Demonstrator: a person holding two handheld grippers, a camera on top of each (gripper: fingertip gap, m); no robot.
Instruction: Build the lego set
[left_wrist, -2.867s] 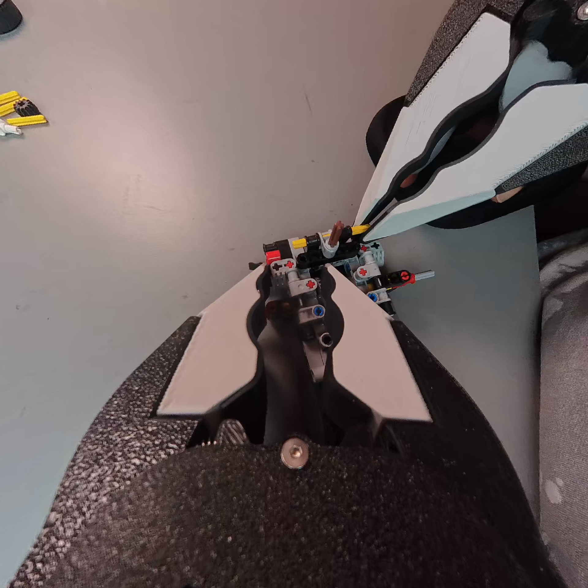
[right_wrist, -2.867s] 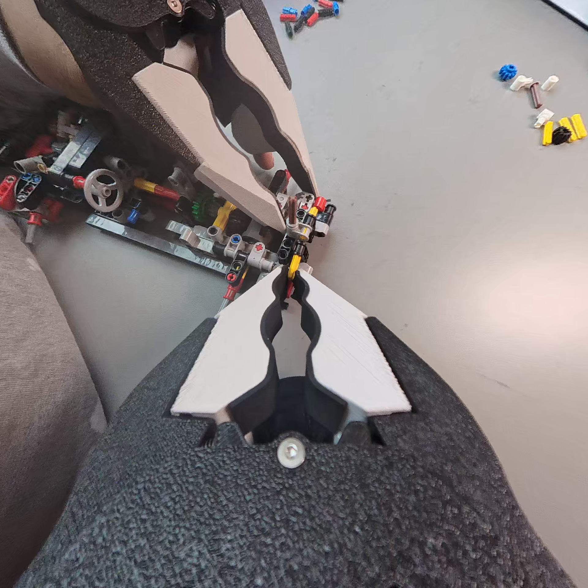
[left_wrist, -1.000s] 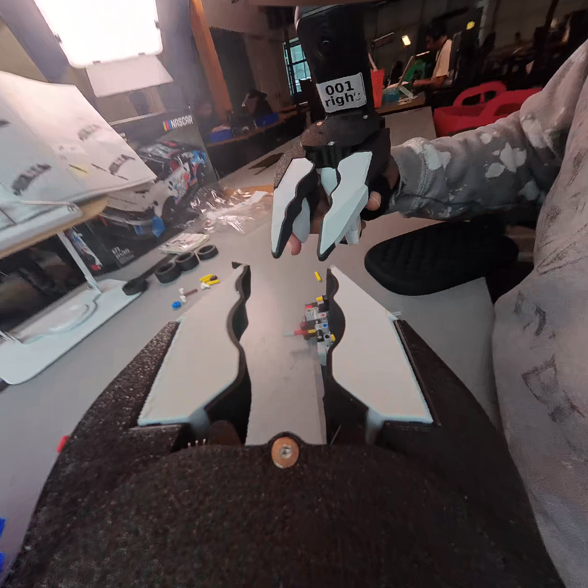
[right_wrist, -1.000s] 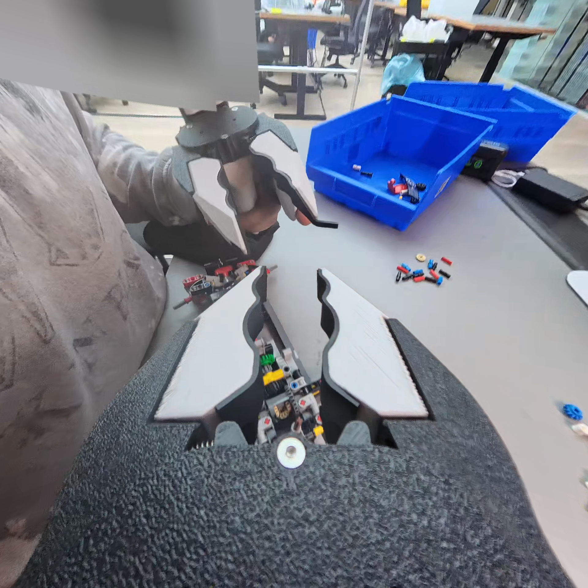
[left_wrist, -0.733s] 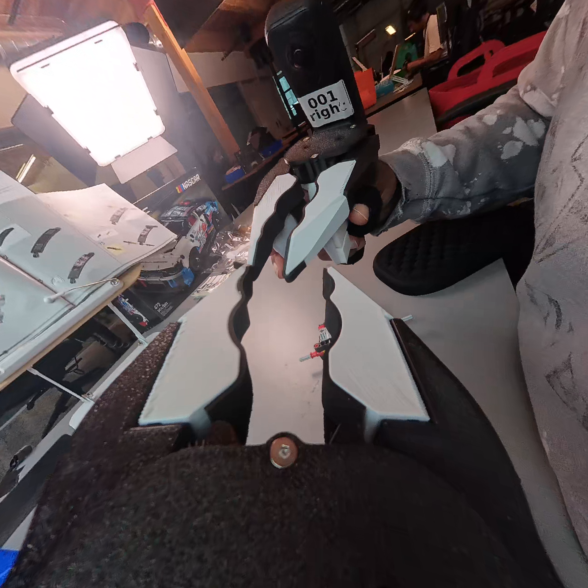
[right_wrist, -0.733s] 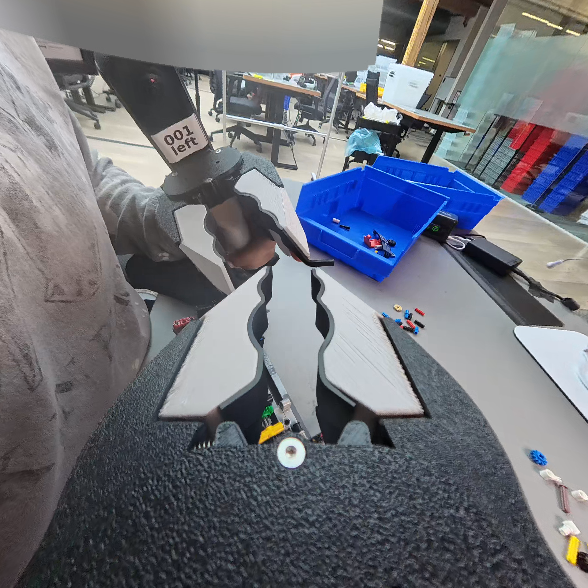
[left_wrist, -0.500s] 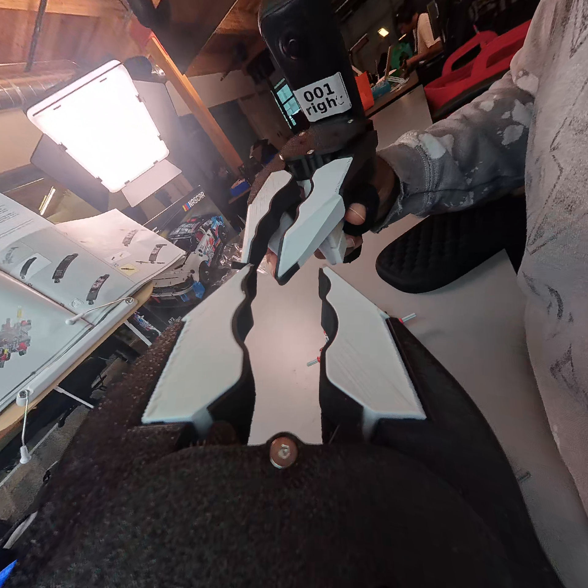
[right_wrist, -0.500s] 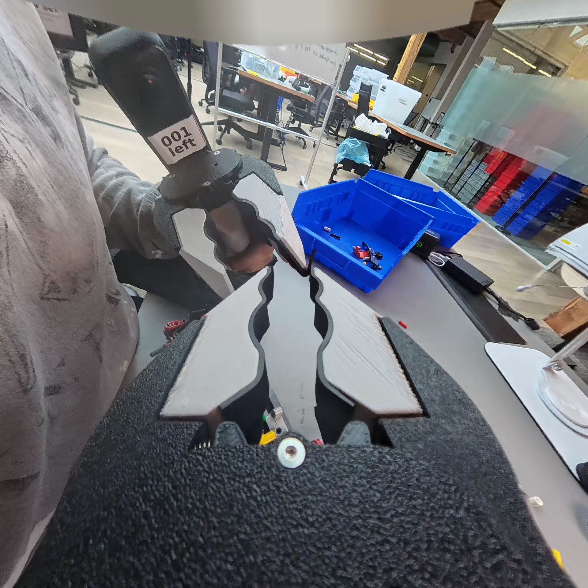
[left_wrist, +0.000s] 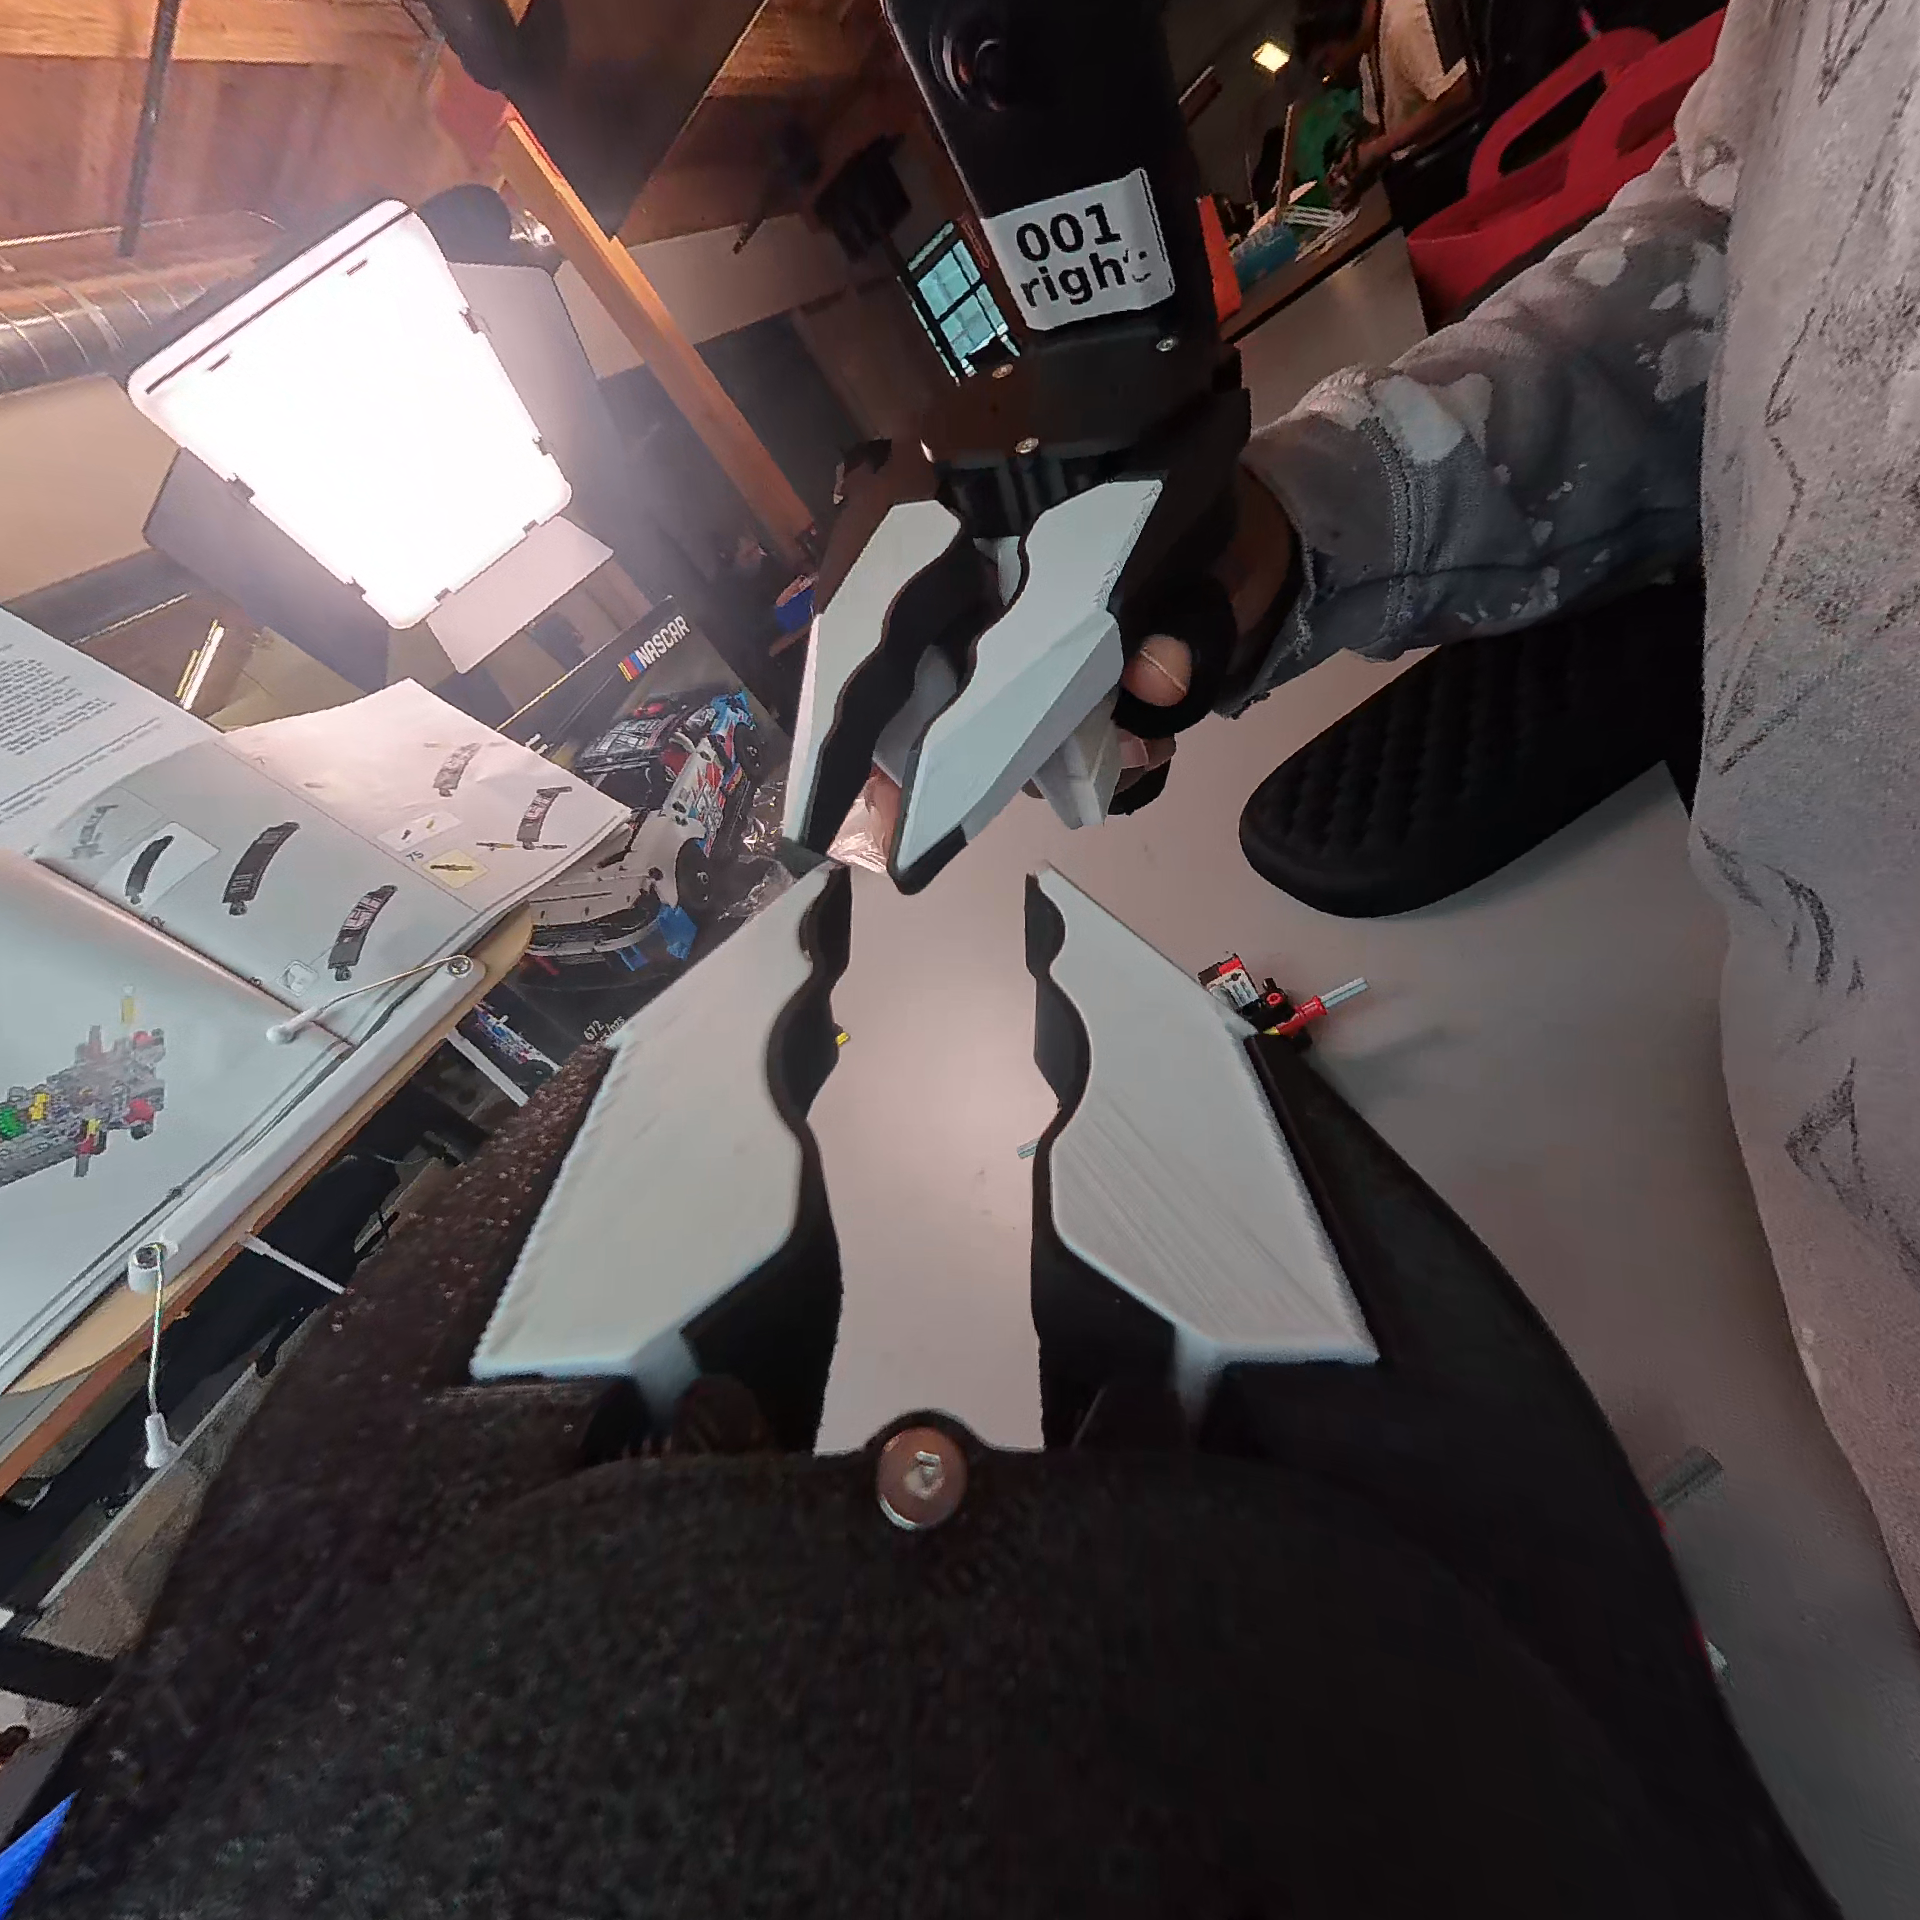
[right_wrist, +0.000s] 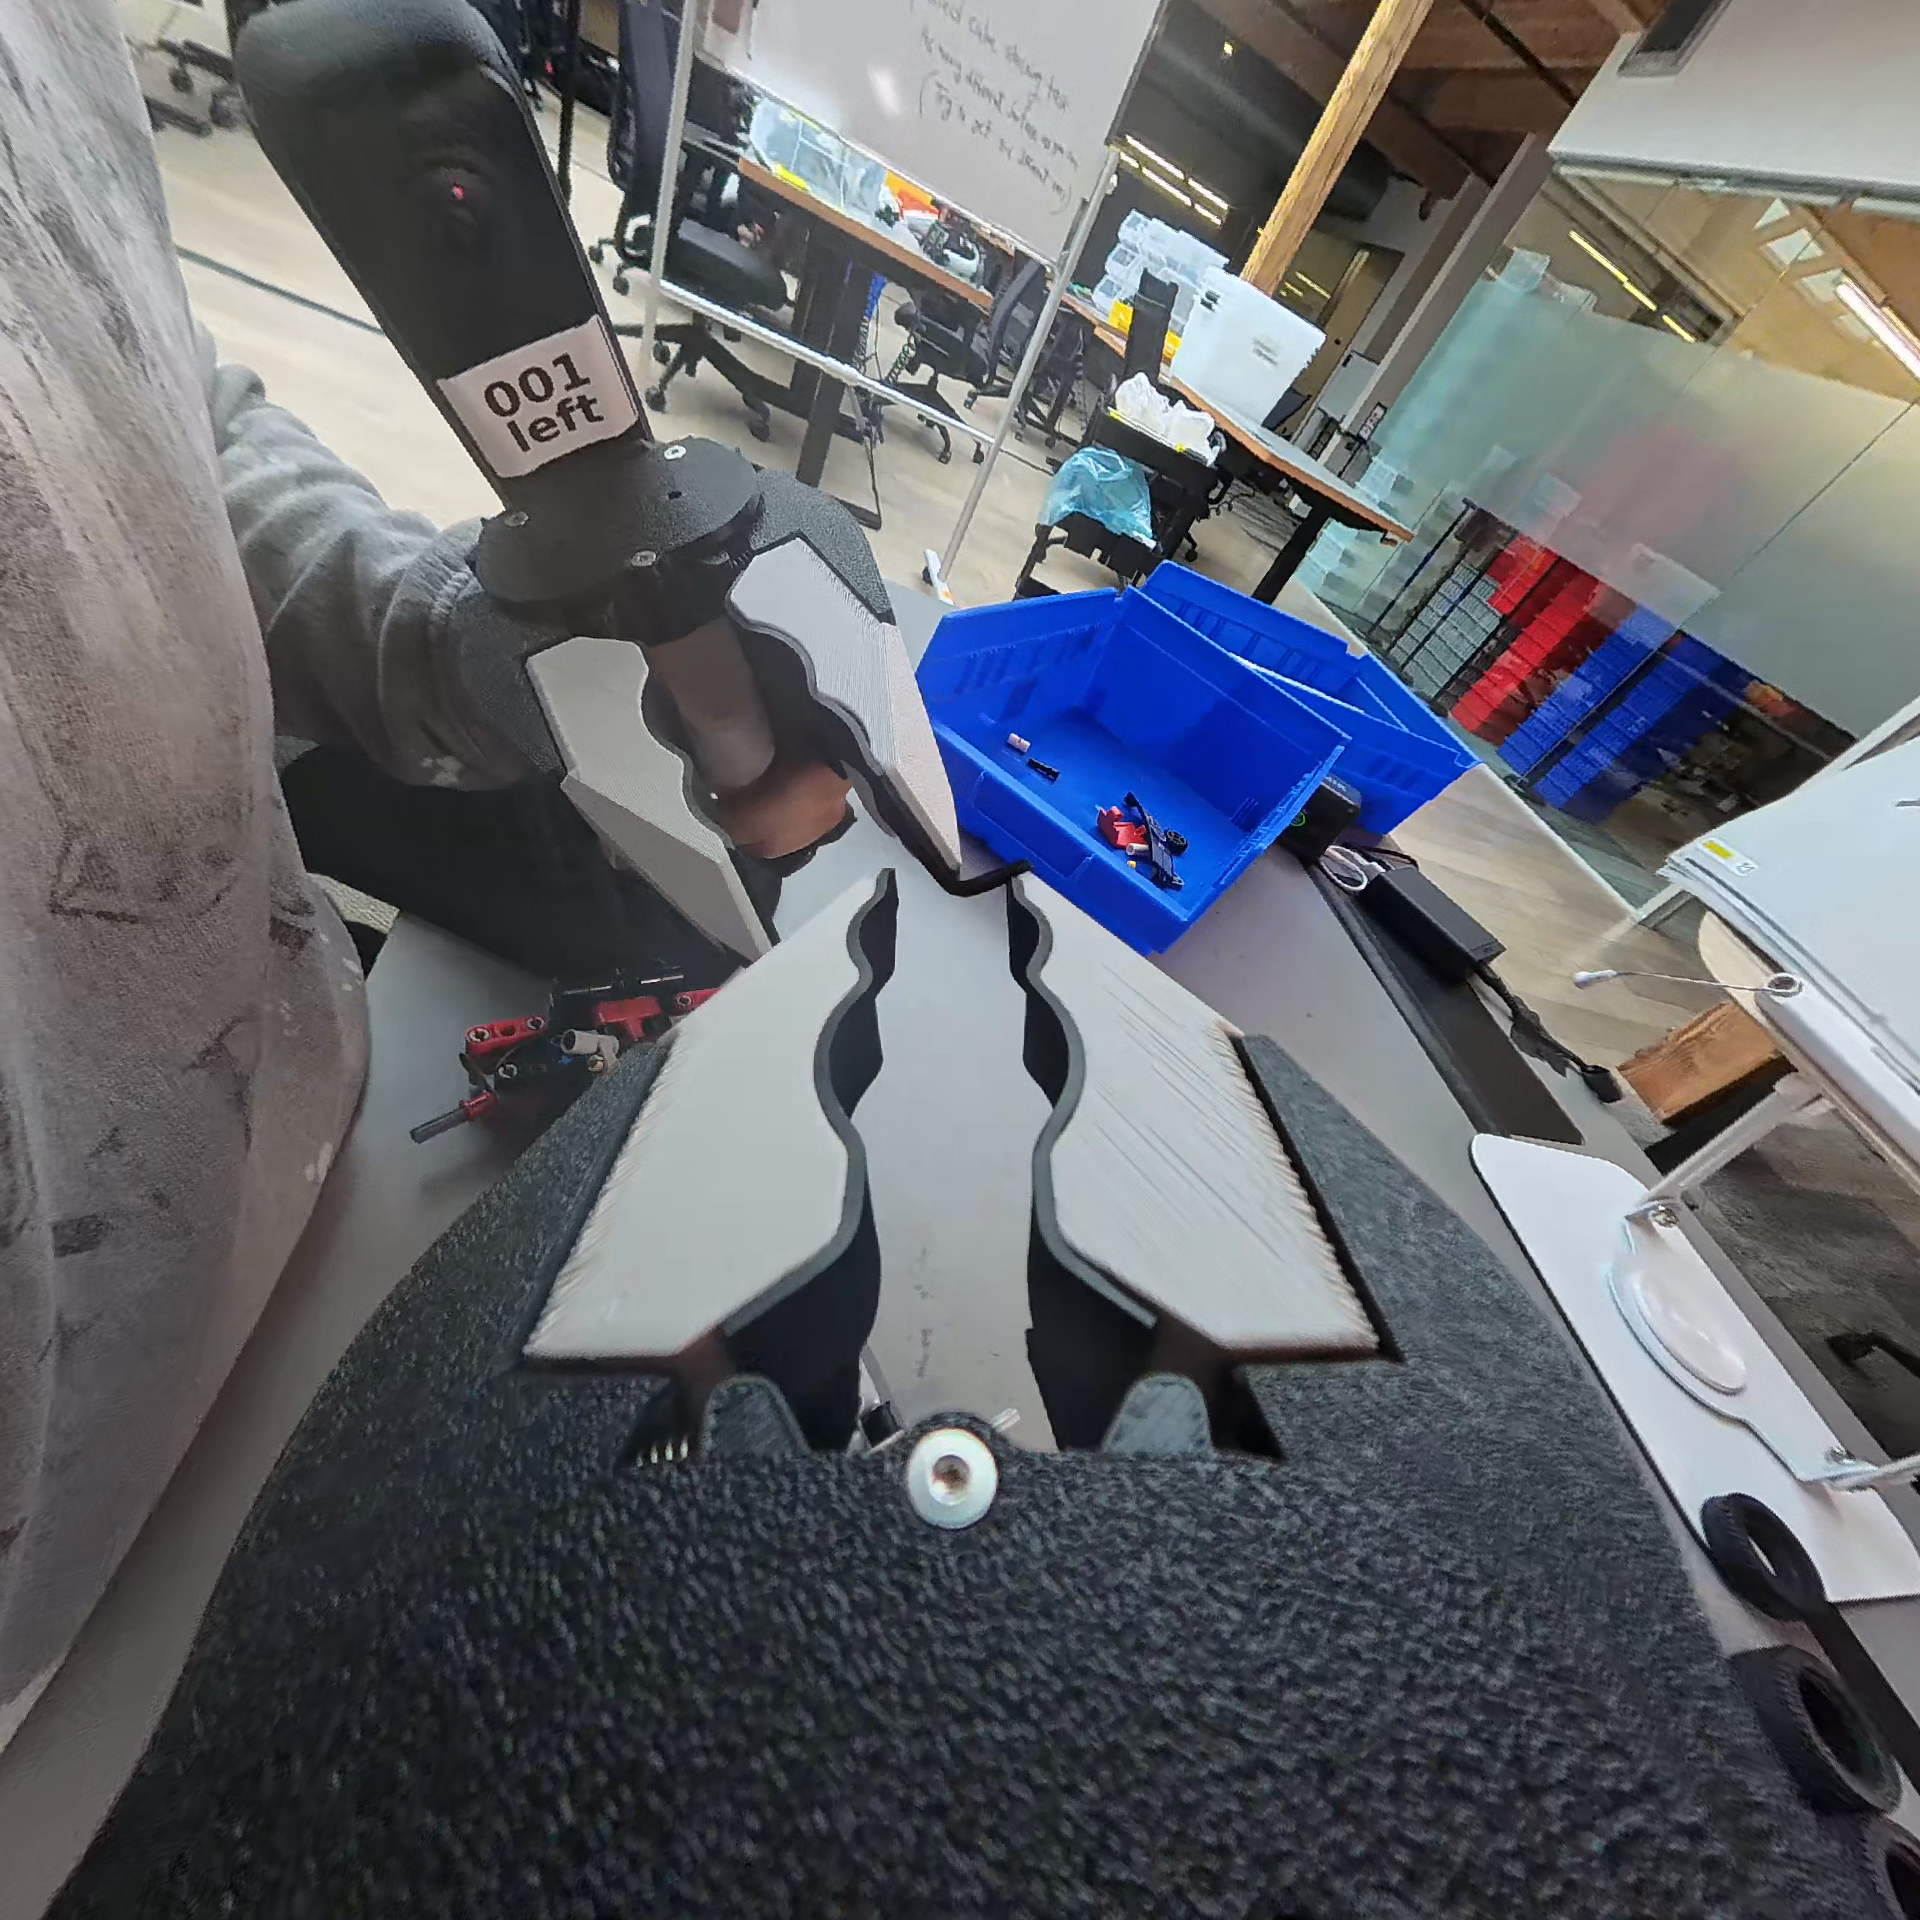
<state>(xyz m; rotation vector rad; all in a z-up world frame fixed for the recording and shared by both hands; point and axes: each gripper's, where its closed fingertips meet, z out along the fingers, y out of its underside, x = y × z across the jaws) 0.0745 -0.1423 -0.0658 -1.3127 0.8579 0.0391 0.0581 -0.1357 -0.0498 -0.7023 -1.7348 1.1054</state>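
My left gripper (left_wrist: 935, 878) is open and empty, held up above the grey table (left_wrist: 1507, 1143). My right gripper (right_wrist: 948, 883) is also open and empty. The two point at each other with their tips almost meeting: the right gripper (left_wrist: 857, 862) shows in the left wrist view and the left gripper (right_wrist: 852, 904) in the right wrist view. A small lego assembly (left_wrist: 1262, 1003) of red, black and grey parts lies on the table below them, beside the person's body. It also shows in the right wrist view (right_wrist: 582, 1039).
An open instruction booklet (left_wrist: 260, 883) stands on a holder at the left, under a bright lamp panel (left_wrist: 353, 416). Blue bins (right_wrist: 1122, 758) with a few parts stand at the table's far side. Black tyres (right_wrist: 1766, 1558) lie by a white stand base (right_wrist: 1621, 1247). The person's grey sleeve (left_wrist: 1507, 499) is close.
Both grippers let go of the small assembly, opened and rose off the table, tilting up to face each other. The assembly now lies on the table.
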